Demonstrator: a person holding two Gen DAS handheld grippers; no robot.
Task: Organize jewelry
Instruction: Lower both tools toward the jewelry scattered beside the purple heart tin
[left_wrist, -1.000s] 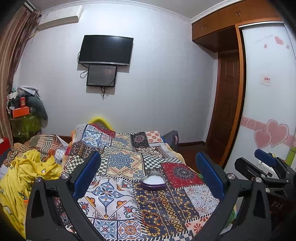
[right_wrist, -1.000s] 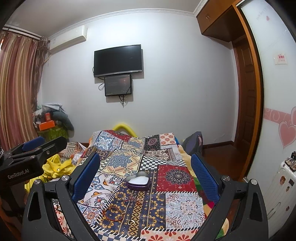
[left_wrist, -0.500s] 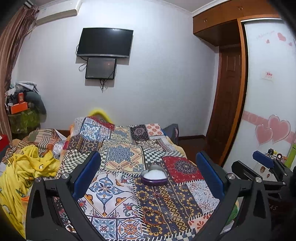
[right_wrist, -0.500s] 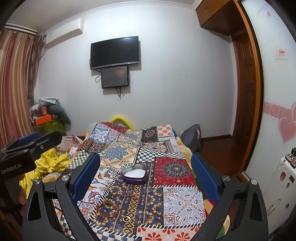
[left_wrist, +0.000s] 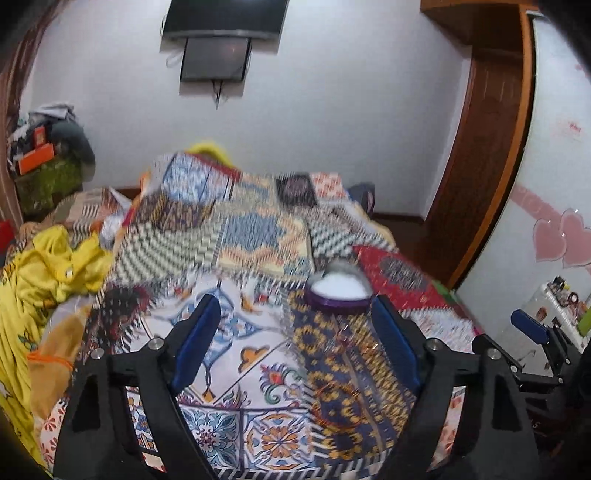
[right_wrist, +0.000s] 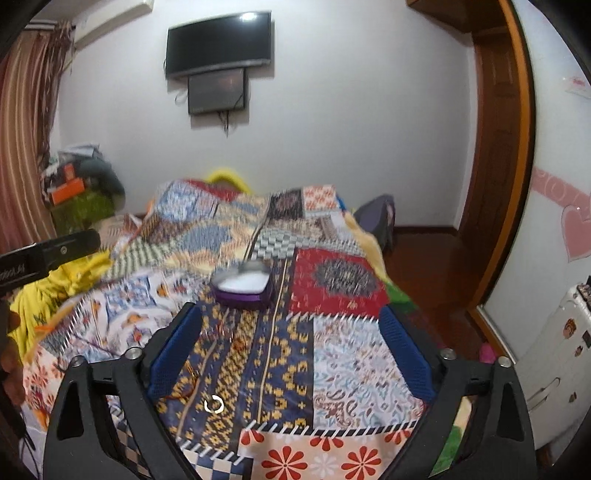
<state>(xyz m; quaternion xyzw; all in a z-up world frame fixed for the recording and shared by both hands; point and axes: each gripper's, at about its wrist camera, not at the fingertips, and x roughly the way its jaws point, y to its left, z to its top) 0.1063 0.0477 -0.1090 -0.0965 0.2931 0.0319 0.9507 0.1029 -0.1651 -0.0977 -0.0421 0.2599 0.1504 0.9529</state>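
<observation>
We see both grippers over the bed w/ the patchwork quilt (right_wrist: 343, 354). Left gripper (left_wrist: 295, 343): jaws apart, have just been closing a bit, nothing between the pads but quilt. Right gripper (right_wrist: 291, 350): also spread wide, jaws just been narrowing slightly, nothing gripped.

Heart-shaped purple box (left_wrist: 338, 293) w/ white inside sits on the quilt just beyond the left gripper's tips, near its right finger; in the right wrist view the same box (right_wrist: 243, 288) lies beyond the tips, nearer the left finger. Thin bangles (left_wrist: 332, 400) lie on the dark blue/yellow patch between the left gripper's fingers, nearer than the box; blurred, so we can't count them. A small pale ring (right_wrist: 214, 404) lies on the same patch between the right gripper's fingers, close to the near edge of the quilt. A reddish bangle (right_wrist: 184, 391) shows just beside the right gripper's left finger, partly hidden.

Writing: the other gripper's body at far left of the right wrist view has white lettering, too blurred to read. Wall TV (right_wrist: 218, 42) far back, no readable brand
</observation>
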